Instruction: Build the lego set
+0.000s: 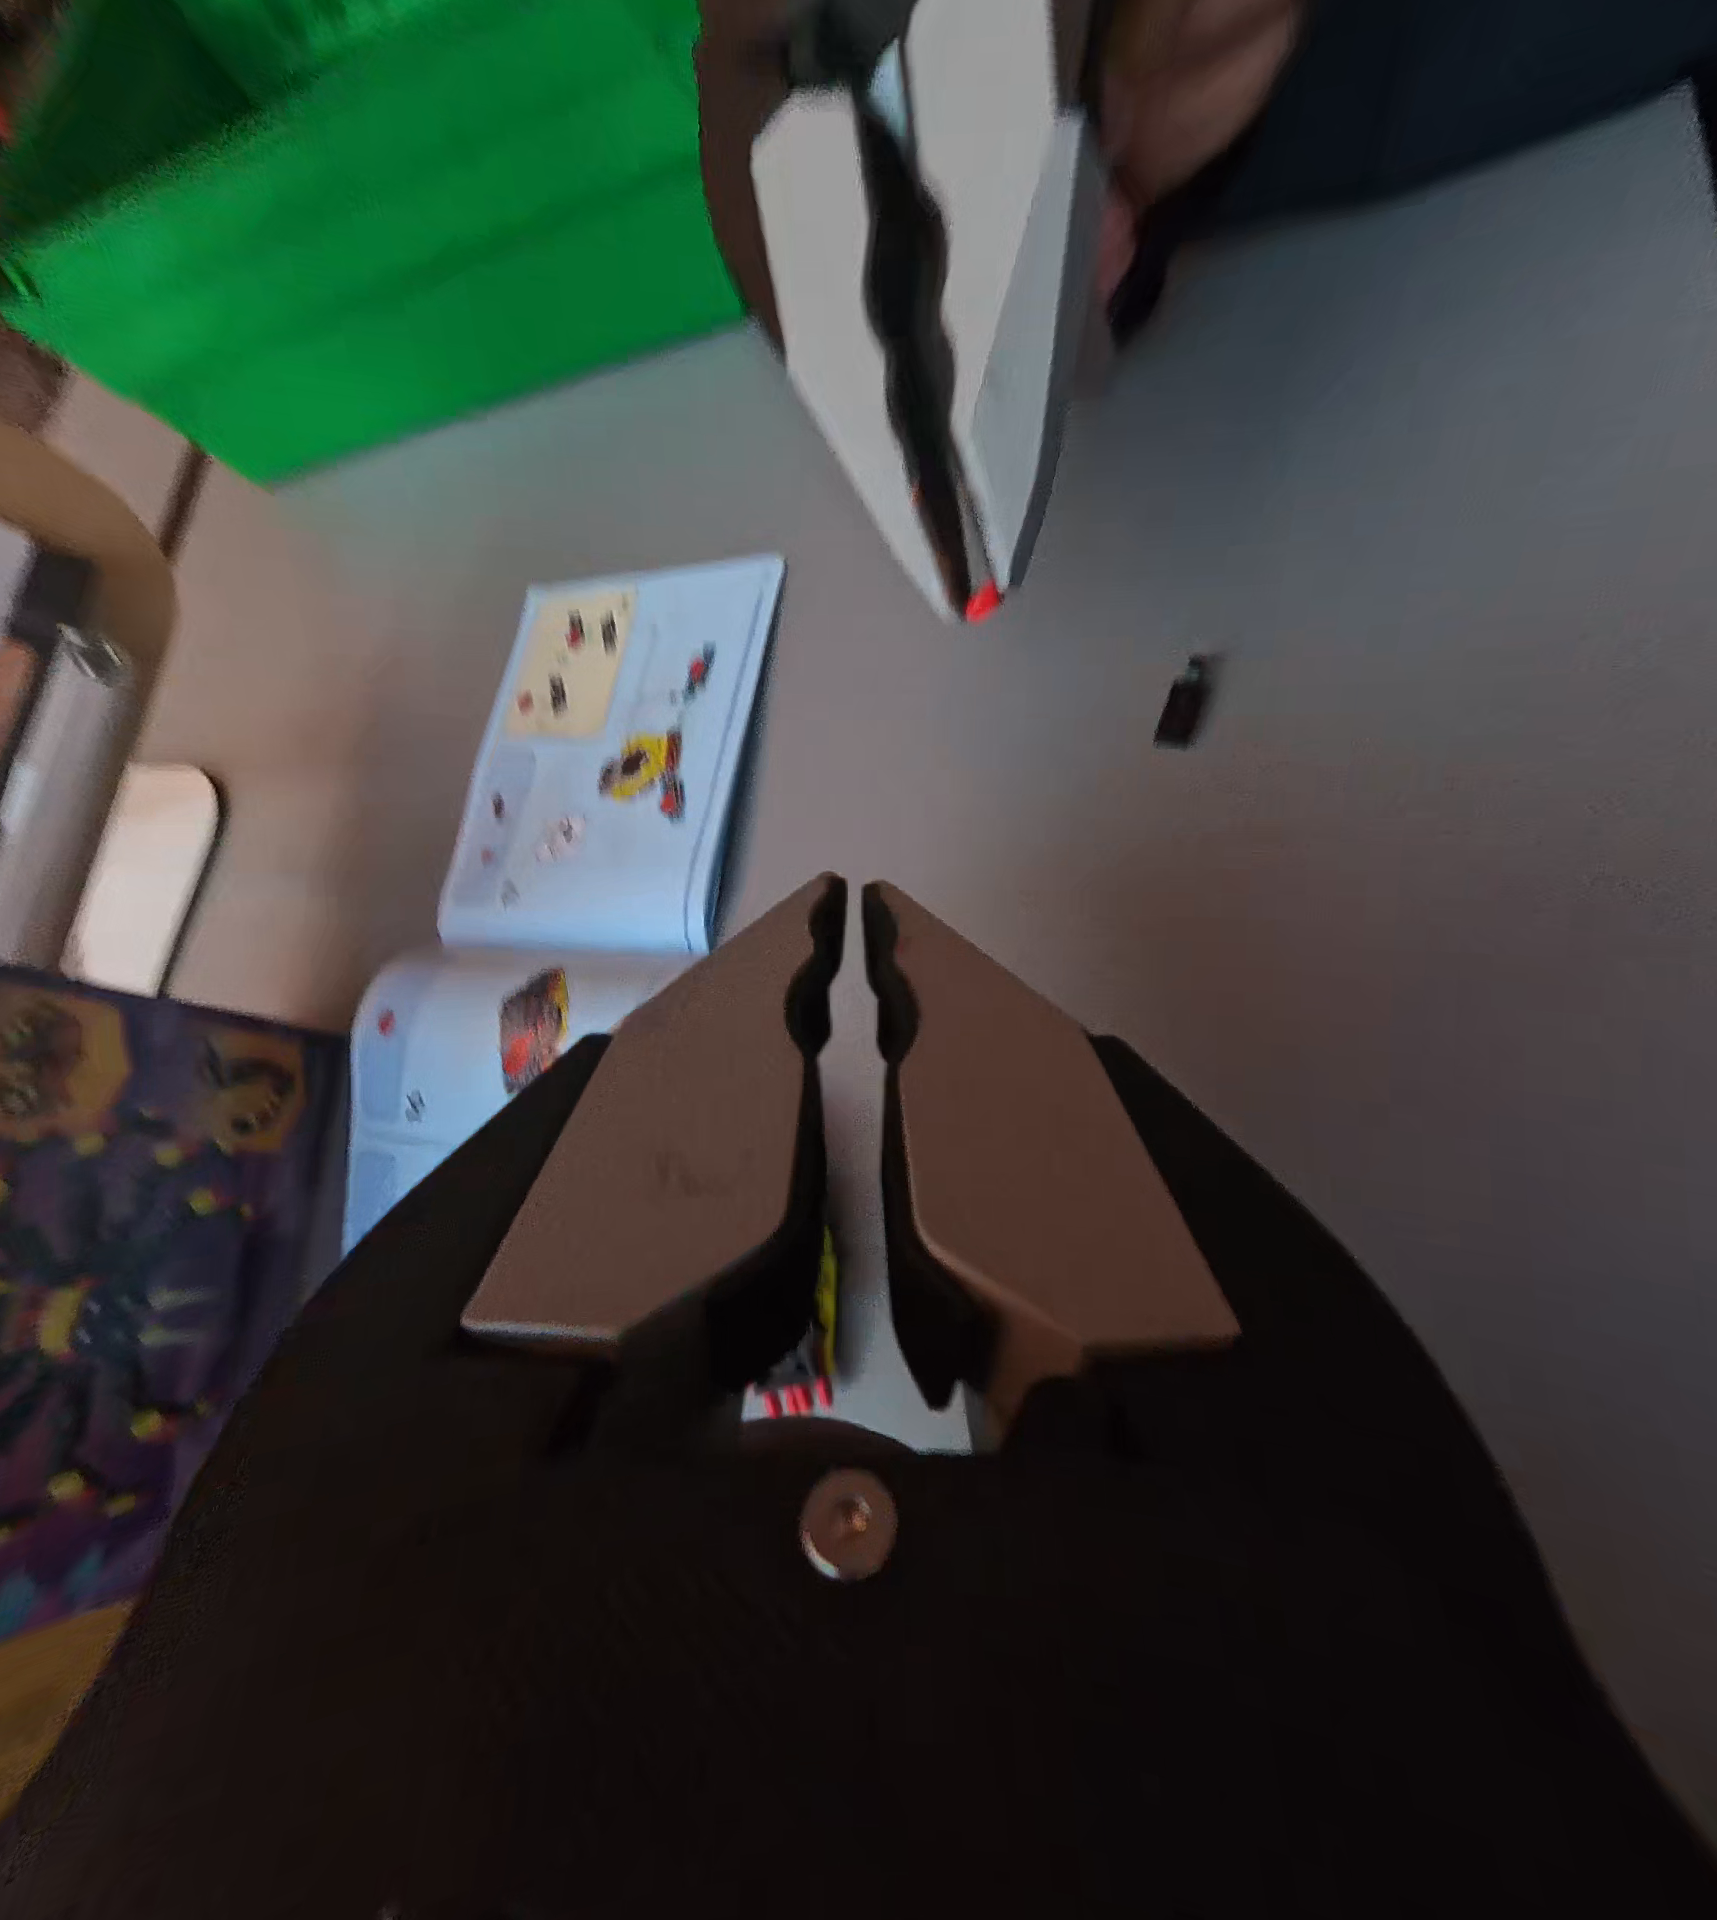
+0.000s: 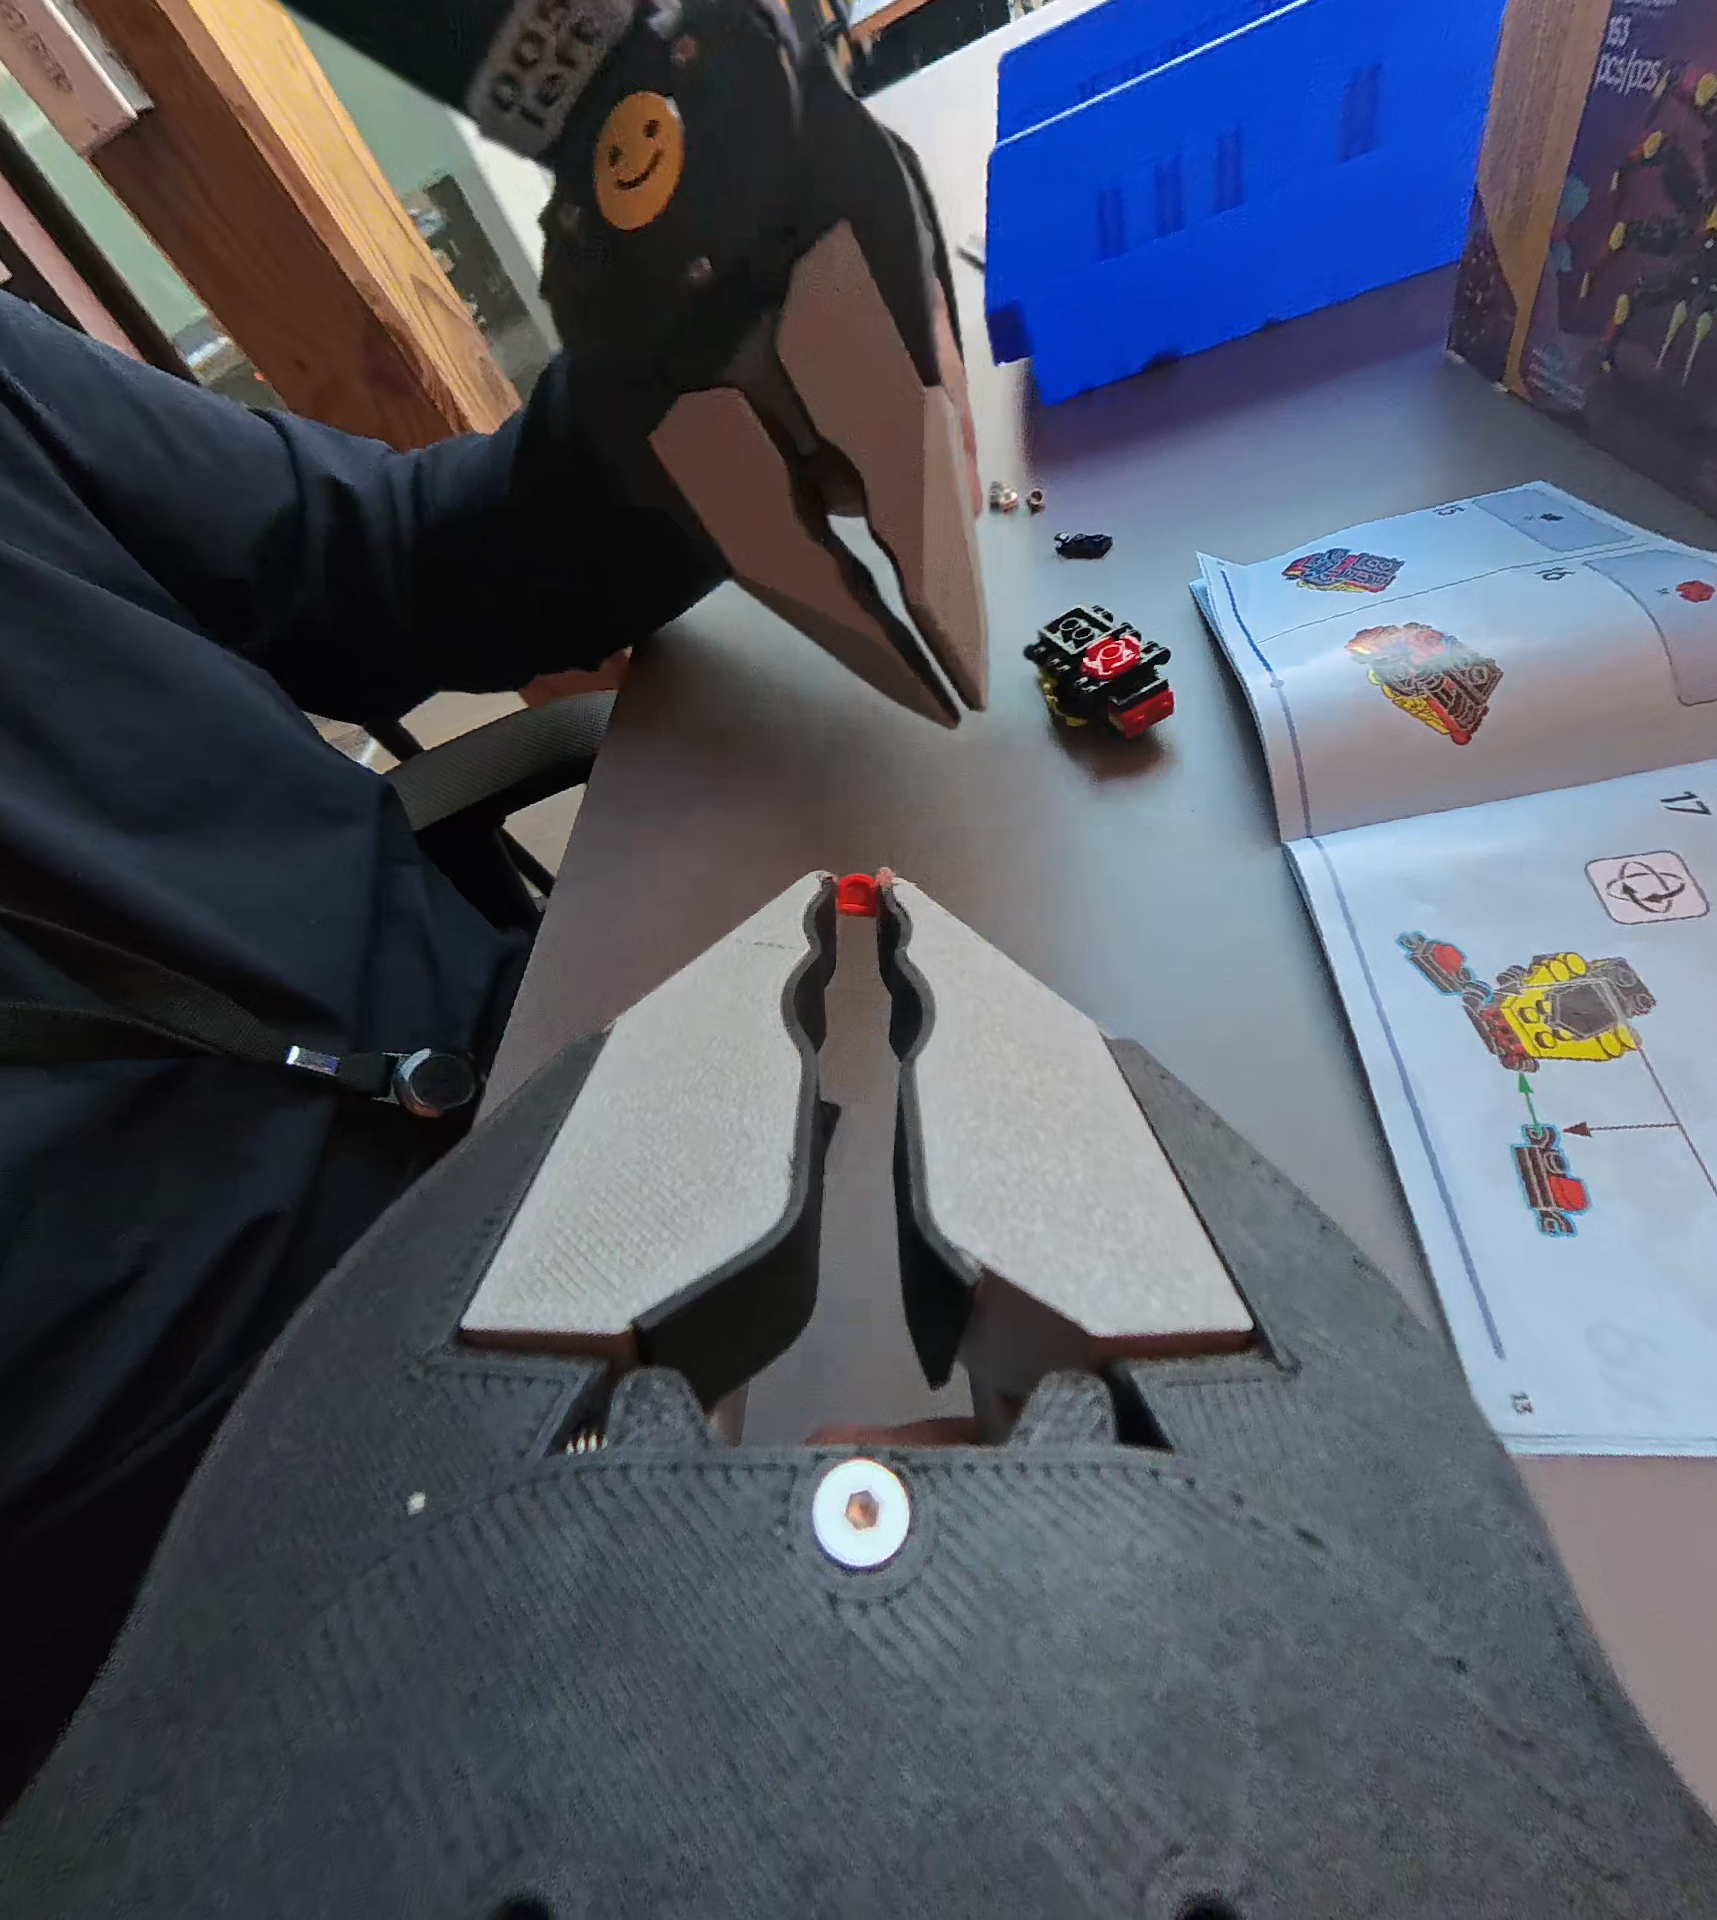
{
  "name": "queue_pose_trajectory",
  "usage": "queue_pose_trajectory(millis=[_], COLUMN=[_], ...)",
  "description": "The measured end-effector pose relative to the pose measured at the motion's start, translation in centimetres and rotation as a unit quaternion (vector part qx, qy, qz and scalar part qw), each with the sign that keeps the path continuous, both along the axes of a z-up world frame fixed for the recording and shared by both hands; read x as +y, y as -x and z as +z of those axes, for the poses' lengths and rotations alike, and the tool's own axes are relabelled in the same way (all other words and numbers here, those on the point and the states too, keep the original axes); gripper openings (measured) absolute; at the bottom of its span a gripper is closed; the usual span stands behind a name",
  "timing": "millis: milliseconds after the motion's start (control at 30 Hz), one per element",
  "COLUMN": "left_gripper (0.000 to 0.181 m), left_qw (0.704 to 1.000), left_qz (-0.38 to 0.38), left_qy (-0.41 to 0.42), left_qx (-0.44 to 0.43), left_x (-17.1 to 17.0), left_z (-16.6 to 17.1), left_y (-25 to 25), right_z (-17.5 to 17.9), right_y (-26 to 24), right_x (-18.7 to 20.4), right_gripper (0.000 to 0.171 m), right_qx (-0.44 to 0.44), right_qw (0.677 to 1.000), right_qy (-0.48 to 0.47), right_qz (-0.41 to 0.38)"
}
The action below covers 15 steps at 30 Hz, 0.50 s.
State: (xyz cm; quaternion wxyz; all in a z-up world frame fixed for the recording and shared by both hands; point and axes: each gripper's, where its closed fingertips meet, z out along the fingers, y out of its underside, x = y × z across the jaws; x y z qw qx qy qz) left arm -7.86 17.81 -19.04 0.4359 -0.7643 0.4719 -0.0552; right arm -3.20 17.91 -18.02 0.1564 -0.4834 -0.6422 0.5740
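Note:
My right gripper (image 2: 859, 888) is shut on a small red Lego piece (image 2: 856, 894) at its fingertips, held above the grey table (image 2: 1093, 935). It also shows in the left wrist view (image 1: 979, 597), red piece (image 1: 982, 601) at its tip. My left gripper (image 1: 854, 894) is shut and empty; in the right wrist view (image 2: 958, 707) it hangs tilted just left of the part-built black, red and yellow model (image 2: 1103, 670). A sliver of that model (image 1: 826, 1288) shows under the left fingers.
An open instruction booklet (image 2: 1508, 831) lies to the right of the model, with the purple set box (image 2: 1664, 260) behind it. A blue bin (image 2: 1228, 187), a green bin (image 1: 366, 239), a small black piece (image 2: 1082, 543) and tiny round pieces (image 2: 1015, 499) are on the table.

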Motion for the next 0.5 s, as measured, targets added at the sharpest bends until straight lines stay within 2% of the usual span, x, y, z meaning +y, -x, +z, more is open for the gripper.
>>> queue_pose_trajectory(millis=[33,100,233,367,500], left_gripper=[0.005,0.01,0.009,0.007,0.004], left_qw=[0.999,0.996,0.987,0.978,0.973], left_qz=[-0.008,-0.037,-0.11,-0.12,-0.126], left_qy=[-0.036,-0.085,-0.119,-0.173,-0.191], left_qx=[0.002,0.006,0.004,0.005,0.014], left_x=[0.4,0.7,0.0,0.0,-0.1], left_z=[0.9,1.7,1.4,2.0,1.8], left_y=[-1.1,-3.3,-6.2,-6.6,-6.6], right_z=[0.1,0.4,0.8,1.2,1.1], right_y=[0.0,-0.1,-0.5,-0.7,-0.6], right_x=[-0.2,-0.5,-0.8,-0.9,-1.0], right_gripper=[0.004,0.004,0.004,0.004,0.004], right_qx=[-0.002,-0.004,-0.011,-0.024,-0.037], right_qw=[1.0,0.999,0.995,0.987,0.982], right_qy=[0.012,0.038,0.089,0.148,0.179], right_qz=[0.005,0.016,0.034,0.048,0.051])
